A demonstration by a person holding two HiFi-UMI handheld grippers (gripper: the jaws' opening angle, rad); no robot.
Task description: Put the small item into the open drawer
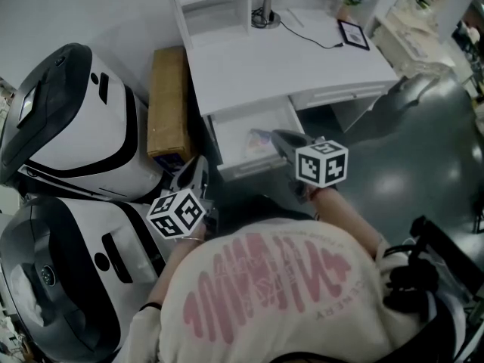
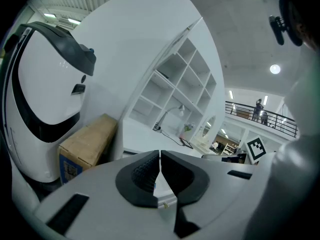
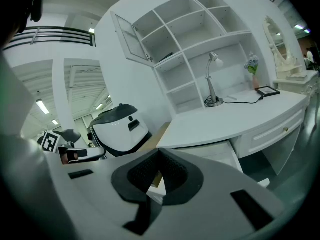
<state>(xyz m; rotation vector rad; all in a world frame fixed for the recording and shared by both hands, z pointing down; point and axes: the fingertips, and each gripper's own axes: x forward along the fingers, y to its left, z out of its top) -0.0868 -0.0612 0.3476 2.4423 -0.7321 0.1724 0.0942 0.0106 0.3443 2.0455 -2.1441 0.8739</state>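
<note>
Head view looks down on a white bench (image 1: 287, 59) whose drawer (image 1: 227, 133) stands pulled open under the left part of the front edge. A small item (image 1: 257, 140), pale and faintly coloured, lies inside on the drawer floor towards its right side; it is too blurred to name more closely. The right claw (image 1: 278, 136) reaches over the drawer's right front corner, its tip just beside the item. In the right gripper view its jaws are pressed together with nothing between them. The left claw (image 1: 198, 165) hangs lower left of the drawer, apart from it, near a cardboard box (image 1: 168, 104) that stands against the bench's left side. The left gripper view shows that claw's jaws closed tip to tip and empty too. A desk lamp (image 1: 266, 13) stands at the back of the bench, and two large white machines (image 1: 83, 127) fill the left of the head view
</note>
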